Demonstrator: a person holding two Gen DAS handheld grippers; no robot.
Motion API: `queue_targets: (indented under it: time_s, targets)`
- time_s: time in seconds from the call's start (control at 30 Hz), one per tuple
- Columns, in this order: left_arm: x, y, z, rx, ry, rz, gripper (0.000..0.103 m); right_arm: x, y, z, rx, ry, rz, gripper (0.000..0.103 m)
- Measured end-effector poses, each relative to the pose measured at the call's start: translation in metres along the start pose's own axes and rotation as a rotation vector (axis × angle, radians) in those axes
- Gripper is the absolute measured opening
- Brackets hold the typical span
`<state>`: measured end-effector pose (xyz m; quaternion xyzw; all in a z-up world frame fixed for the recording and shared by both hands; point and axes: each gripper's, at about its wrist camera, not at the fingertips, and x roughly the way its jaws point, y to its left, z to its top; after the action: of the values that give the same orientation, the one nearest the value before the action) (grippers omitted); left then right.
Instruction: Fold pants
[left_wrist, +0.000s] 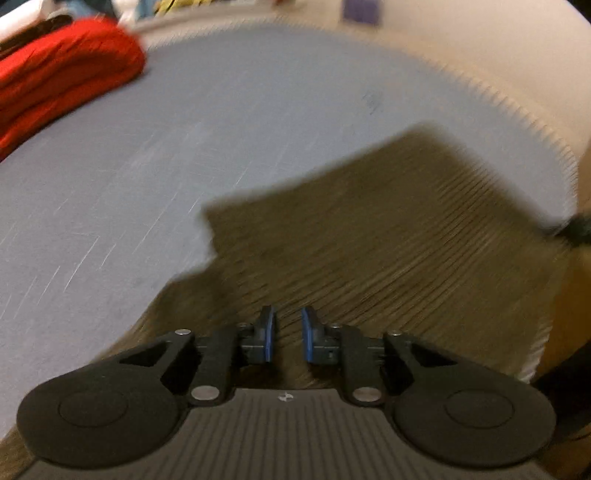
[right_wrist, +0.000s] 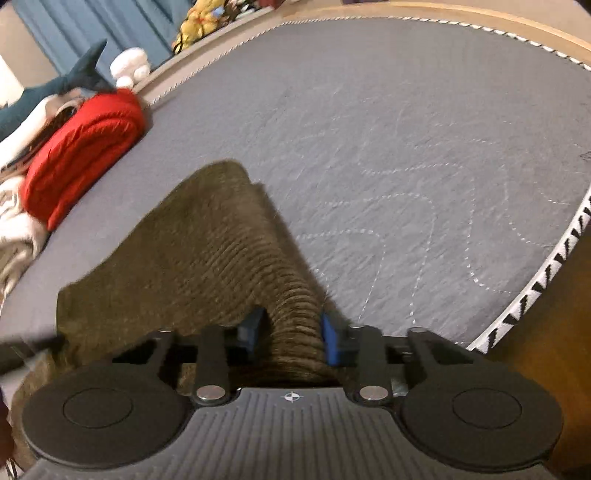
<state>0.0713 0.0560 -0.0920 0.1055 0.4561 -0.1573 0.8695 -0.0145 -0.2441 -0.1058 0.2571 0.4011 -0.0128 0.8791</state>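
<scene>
Folding: mid-fold, pants (right_wrist: 207, 251) near the bed (right_wrist: 406, 129) edge
Right tool (right_wrist: 290, 332): clamped on pants
Left tool (left_wrist: 288, 332): narrow gap, grip unclear
Next: lay the lifted edge flat

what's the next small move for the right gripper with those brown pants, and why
Probably carry the bunched fabric forward and lay it flat. The right gripper is shut on a thick ridge of the olive-brown corduroy pants, which rise in a hump off the grey quilted mattress. The left gripper hangs above the cloth with a gap between its fingers, seemingly holding nothing, so the right one appears to carry the fold alone.
</scene>
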Motion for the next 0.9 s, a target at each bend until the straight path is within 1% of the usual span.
queue_targets:
  time_s: [0.07,0.13,0.17,0.23,0.27,0.3,0.33,0.37,0.4,0.43,0.47,0.5,0.53,0.6,0.67,0.7,0.77,0.83,0.9]
  targets:
    - [-0.010,0.003,0.001,-0.032,-0.021,-0.023,0.019,-0.005,-0.005,0.001,0.026,-0.014,-0.014,0.024]
    - [-0.025,0.004,0.001,-0.024,-0.064,-0.054,0.019,-0.004,-0.003,-0.001,0.017,-0.013,-0.022,0.024]
    - [-0.034,0.003,0.000,-0.012,-0.083,-0.089,0.019,-0.005,-0.005,-0.001,0.025,-0.012,-0.021,0.024]
    - [-0.046,-0.003,-0.005,0.033,-0.104,-0.217,0.019,-0.004,-0.003,0.000,0.028,-0.011,-0.019,0.027]
    - [-0.048,-0.008,-0.009,0.068,-0.090,-0.280,0.019,-0.005,-0.002,-0.001,0.029,-0.014,-0.023,0.030]
    - [-0.047,-0.018,-0.016,0.137,-0.049,-0.336,0.019,-0.004,-0.002,-0.001,0.033,-0.014,-0.029,0.033]
    - [-0.045,-0.028,-0.025,0.225,-0.003,-0.357,0.019,-0.006,-0.002,-0.003,0.039,-0.014,-0.034,0.041]
    - [-0.042,-0.039,-0.038,0.320,0.038,-0.357,0.017,-0.004,-0.002,-0.004,0.044,-0.011,-0.048,0.052]
    - [-0.042,-0.051,-0.050,0.414,0.045,-0.331,0.016,-0.004,-0.003,-0.005,0.049,-0.006,-0.057,0.055]
    - [-0.045,-0.057,-0.053,0.451,0.023,-0.316,0.014,-0.006,-0.005,-0.006,0.059,0.001,-0.056,0.061]
    - [-0.048,-0.055,-0.052,0.435,0.025,-0.329,0.013,-0.005,-0.006,-0.007,0.071,0.014,-0.050,0.063]
    - [-0.049,-0.049,-0.049,0.394,0.030,-0.347,0.013,-0.003,-0.007,-0.008,0.077,0.024,-0.043,0.063]
    - [-0.051,-0.046,-0.049,0.370,0.030,-0.351,0.015,-0.002,-0.007,-0.008,0.079,0.032,-0.035,0.063]
    - [-0.055,-0.043,-0.042,0.348,-0.002,-0.315,0.021,-0.002,-0.005,-0.009,0.077,0.040,-0.024,0.063]
    - [-0.053,-0.036,-0.033,0.306,-0.028,-0.293,0.032,-0.002,-0.002,-0.010,0.064,0.048,-0.010,0.063]
    - [-0.054,-0.034,-0.030,0.274,-0.045,-0.284,0.035,-0.002,0.000,-0.011,0.058,0.052,-0.007,0.064]
    - [-0.051,-0.032,-0.017,0.216,-0.068,-0.260,0.049,-0.002,0.002,-0.013,0.044,0.052,-0.009,0.065]
    - [-0.047,-0.032,-0.008,0.162,-0.080,-0.235,0.053,-0.002,0.003,-0.013,0.034,0.049,-0.014,0.065]
    - [-0.040,-0.034,-0.001,0.140,-0.088,-0.199,0.053,-0.002,0.004,-0.013,0.028,0.048,-0.016,0.065]
